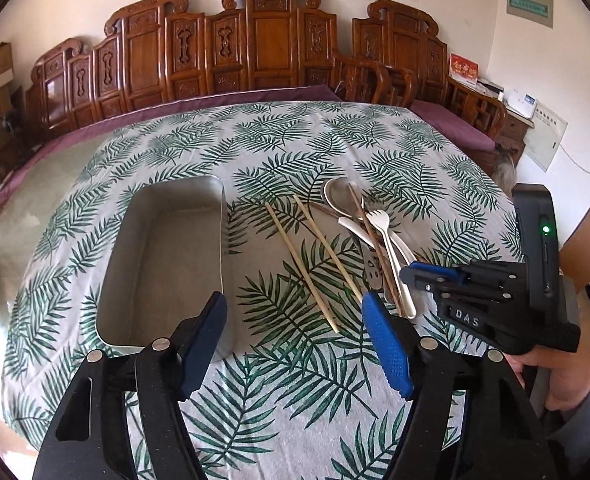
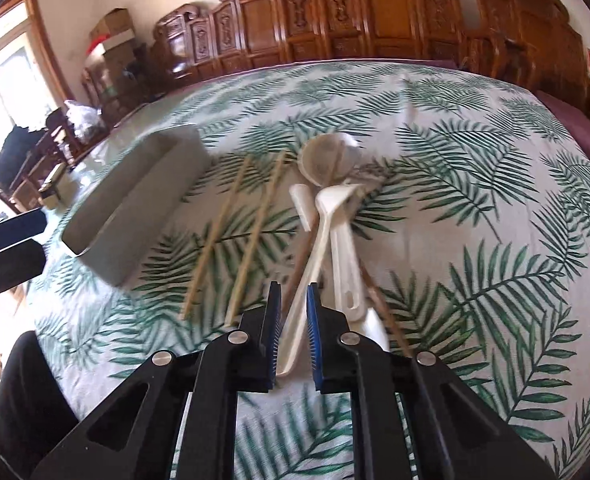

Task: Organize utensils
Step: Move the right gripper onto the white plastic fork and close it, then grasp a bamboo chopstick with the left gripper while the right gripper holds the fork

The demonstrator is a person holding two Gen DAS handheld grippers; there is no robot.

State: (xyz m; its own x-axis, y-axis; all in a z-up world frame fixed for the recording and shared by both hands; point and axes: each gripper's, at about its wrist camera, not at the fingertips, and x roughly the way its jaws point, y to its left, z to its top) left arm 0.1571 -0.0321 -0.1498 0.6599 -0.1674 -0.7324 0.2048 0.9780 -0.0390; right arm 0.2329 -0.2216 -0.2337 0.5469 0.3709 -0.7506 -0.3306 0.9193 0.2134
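The right claw (image 2: 293, 304) is nearly closed around the handle of a white fork (image 2: 315, 248), though contact is unclear. Left of the fork lie two pale chopsticks (image 2: 231, 232), and beyond them a metal tray (image 2: 135, 200), all on the leaf-print worktop (image 2: 475, 220).

both wrist views angled down, close over the tablecloth (image 1: 279, 380), sharing tray (image 2: 135, 216) and utensils (image 1: 375, 232)

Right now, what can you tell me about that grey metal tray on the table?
The tray is a plain rectangular pan with rounded corners, low upright walls and a flat floor, dull grey like brushed metal. It is empty and sits flat on the leaf-print tablecloth, left of the two pale chopsticks and the utensil pile. Nothing else touches it; the left hand-held gripper hovers beside its near corner.
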